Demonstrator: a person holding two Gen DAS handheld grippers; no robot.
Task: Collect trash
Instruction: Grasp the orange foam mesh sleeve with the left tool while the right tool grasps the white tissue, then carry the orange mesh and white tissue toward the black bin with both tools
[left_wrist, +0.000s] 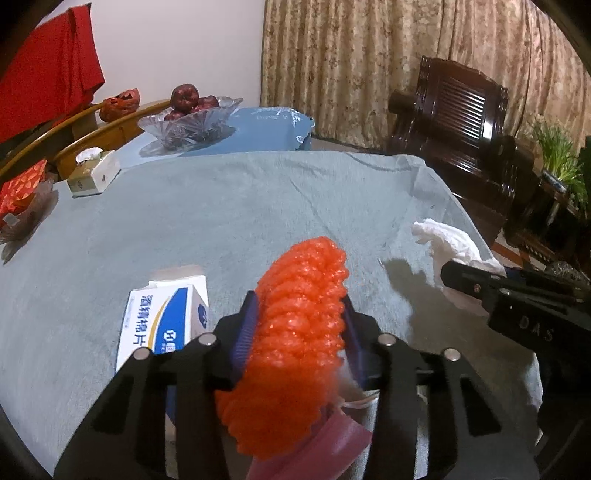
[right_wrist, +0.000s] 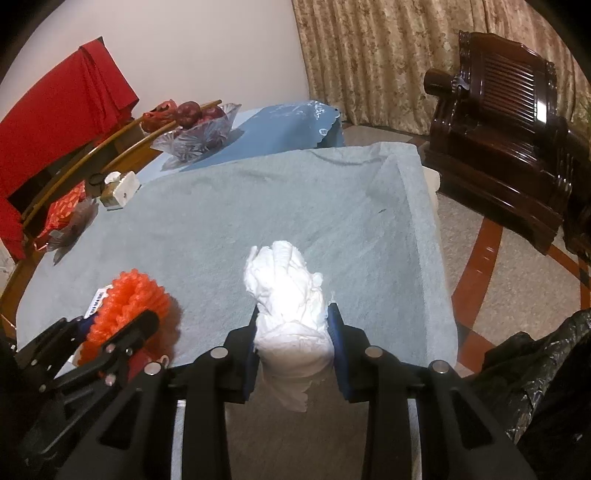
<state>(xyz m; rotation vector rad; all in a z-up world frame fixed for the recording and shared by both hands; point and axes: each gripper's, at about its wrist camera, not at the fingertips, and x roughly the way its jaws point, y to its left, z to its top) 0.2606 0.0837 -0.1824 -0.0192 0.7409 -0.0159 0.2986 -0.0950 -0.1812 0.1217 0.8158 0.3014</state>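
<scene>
An orange foam fruit net (left_wrist: 295, 332) stands between the blue pads of my left gripper (left_wrist: 298, 299), which is shut on it just above the grey-blue towel (left_wrist: 221, 206) covering the table. In the right wrist view the same net (right_wrist: 129, 299) shows at the lower left. My right gripper (right_wrist: 294, 314) is shut on a crumpled white tissue (right_wrist: 284, 280) that sticks out in front of its fingers and hangs below them. Seen from the left wrist, the tissue (left_wrist: 450, 240) and the right gripper's black finger (left_wrist: 465, 280) are at the right edge of the towel.
A white and blue box (left_wrist: 166, 321) lies left of the net, and a pink scrap (left_wrist: 332, 439) lies beneath it. A glass bowl of apples (left_wrist: 188, 122) and a tissue box (left_wrist: 92, 173) stand at the back left. A black bag (right_wrist: 535, 369) hangs at the right, near a dark wooden chair (right_wrist: 509, 122).
</scene>
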